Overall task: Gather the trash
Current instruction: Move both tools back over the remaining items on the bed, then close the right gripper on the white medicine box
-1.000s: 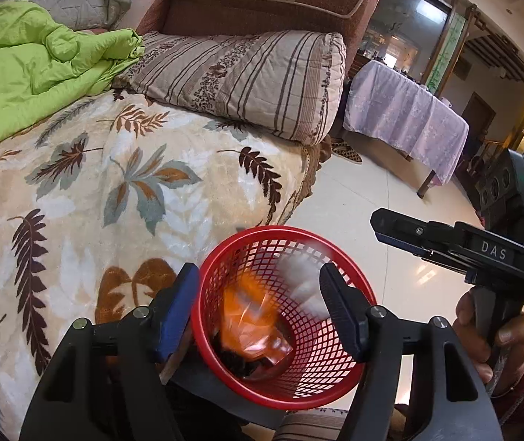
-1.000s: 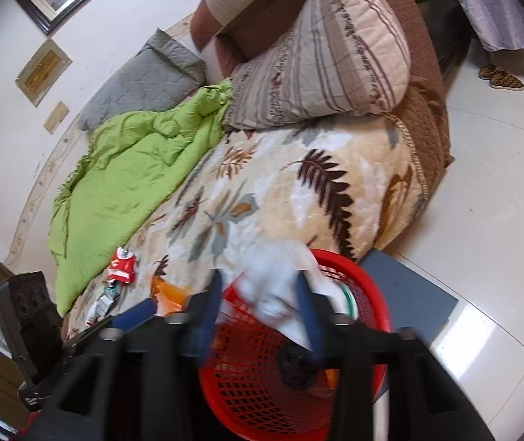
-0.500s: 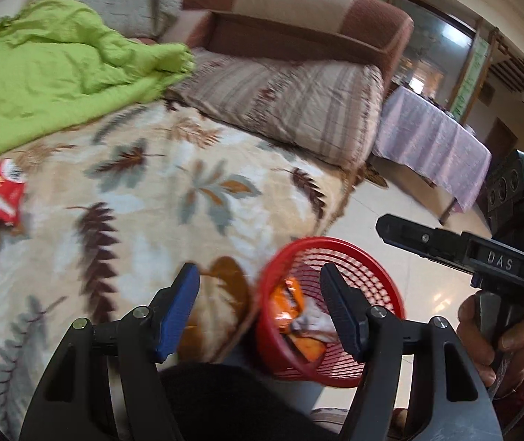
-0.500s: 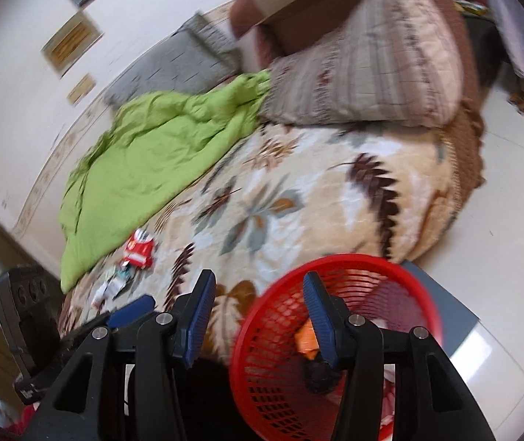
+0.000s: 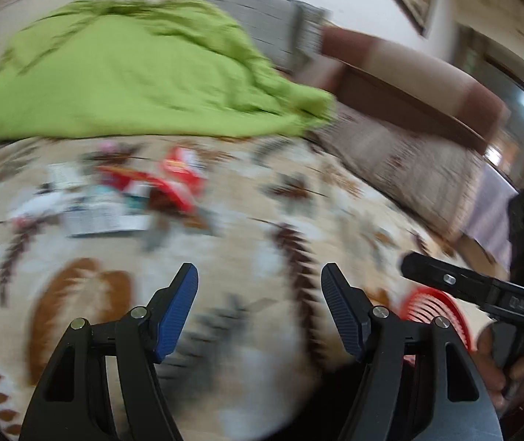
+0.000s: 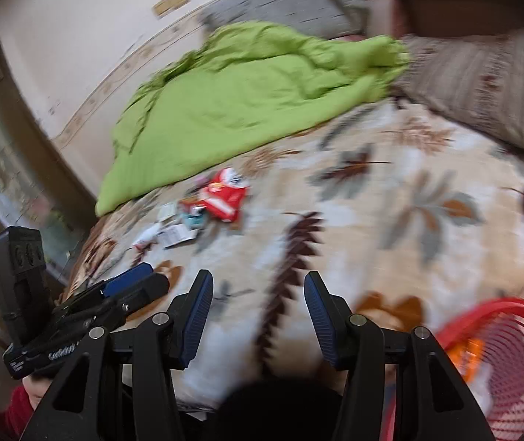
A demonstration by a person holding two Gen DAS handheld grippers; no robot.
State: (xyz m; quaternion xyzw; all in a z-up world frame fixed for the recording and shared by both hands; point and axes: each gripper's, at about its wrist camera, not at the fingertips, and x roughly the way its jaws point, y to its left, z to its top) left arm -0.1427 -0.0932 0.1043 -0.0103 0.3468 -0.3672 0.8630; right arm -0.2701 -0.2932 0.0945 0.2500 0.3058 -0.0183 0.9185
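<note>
Both tongs released, empty: left tongs (image 5: 260,307), right tongs (image 6: 258,316). Trash pile (image 6: 210,202) on bed (image 6: 372,220), upper left of right tongs; red basket (image 6: 512,352) lower right.

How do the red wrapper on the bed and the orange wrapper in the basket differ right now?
Place: the red wrapper lies on the leaf-print blanket among other scraps, while the orange wrapper sits inside the red basket.
Exposure: the red wrapper is in plain sight; the orange wrapper shows only through the basket's mesh.
Task state: the red wrapper is uncollected, the orange wrapper collected.
Neither is gripped: left gripper and right gripper are open and empty.
</note>
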